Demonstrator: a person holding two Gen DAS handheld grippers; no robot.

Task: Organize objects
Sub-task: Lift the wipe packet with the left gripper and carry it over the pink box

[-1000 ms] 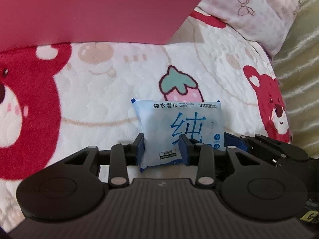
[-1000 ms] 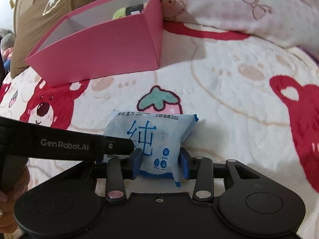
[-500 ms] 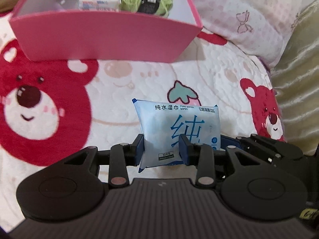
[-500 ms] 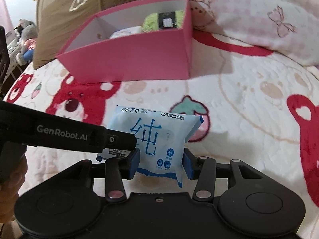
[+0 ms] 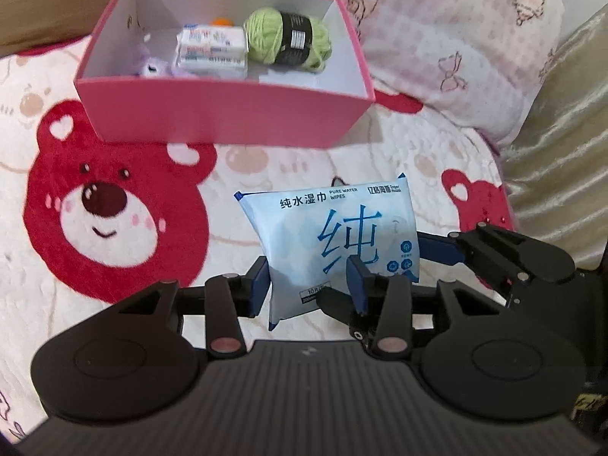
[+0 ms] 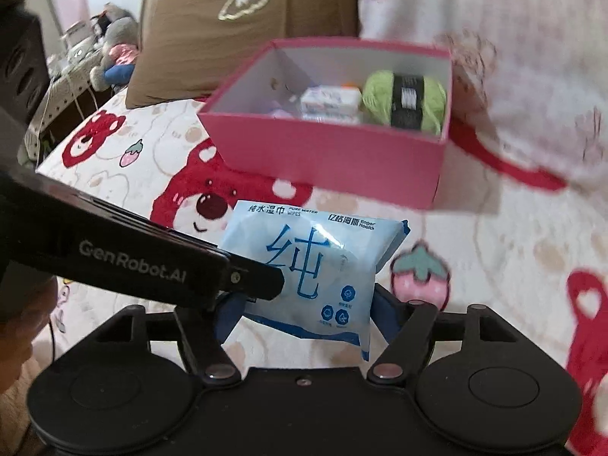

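A light blue wipes pack (image 5: 330, 235) hangs above the bear-print bedspread (image 5: 106, 209). My left gripper (image 5: 309, 271) is shut on its lower part; its jaws are opening slightly, with the pads still on the pack. In the right wrist view the pack (image 6: 311, 266) sits between the fingers of my right gripper (image 6: 304, 300), whose jaws are opening and stand just clear of both edges. The left gripper's finger (image 6: 258, 281) reaches in from the left there. Beyond stands an open pink box (image 5: 228, 114) holding green yarn (image 5: 287, 36), a tissue pack (image 5: 211, 47) and a purple toy (image 5: 152, 68).
A pink checked pillow (image 5: 456, 38) lies behind and right of the box, and a brown pillow (image 6: 212, 19) behind it on the left. Shiny golden fabric (image 5: 562, 152) borders the bed's right side. A side table with a plush toy (image 6: 114, 30) stands at far left.
Both grippers rose with the pack, bringing the box's inside into view. The right gripper's jaws spread off the pack and it rolled a little. The left gripper kept its hold.
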